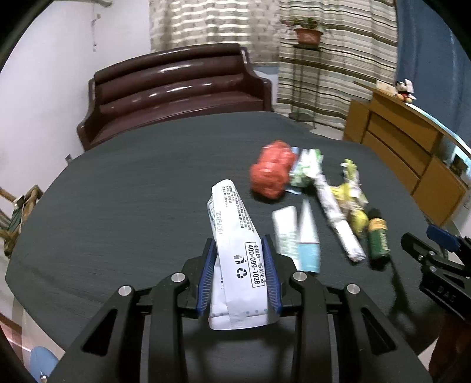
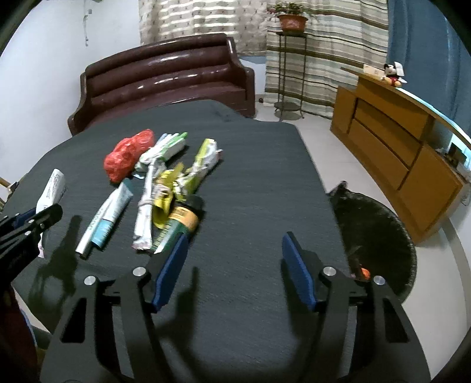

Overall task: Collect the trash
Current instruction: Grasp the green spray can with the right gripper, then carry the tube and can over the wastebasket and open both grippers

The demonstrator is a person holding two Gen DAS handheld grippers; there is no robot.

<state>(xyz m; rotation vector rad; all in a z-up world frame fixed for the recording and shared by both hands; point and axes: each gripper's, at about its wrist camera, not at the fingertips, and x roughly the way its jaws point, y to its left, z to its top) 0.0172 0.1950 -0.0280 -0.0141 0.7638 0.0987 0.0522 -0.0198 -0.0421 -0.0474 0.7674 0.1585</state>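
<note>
While our left gripper (image 1: 240,265) has its blue fingers (image 1: 206,274) clamped on a white packet (image 1: 235,250) above the counter (image 1: 117,206), our right gripper (image 2: 235,265) holds its fingers (image 2: 172,271) wide apart over bare surface. The packet reads "400-099-1028" beside a recycling mark. Ahead lie a red bag (image 1: 272,172), tubes (image 1: 306,238), twisted wrappers (image 1: 338,212) and a green bottle (image 1: 378,235); a dark bin (image 2: 376,235) sits beside the counter.

1. A home living room: a dark brown leather sofa (image 2: 164,76) stands behind the bench (image 2: 250,182)
2. Striped curtains (image 2: 329,44) hang behind a potted plant (image 2: 291,20) on a metal stand
3. A wooden sideboard (image 2: 394,165) carries a Mickey Mouse toy (image 2: 393,75)
</note>
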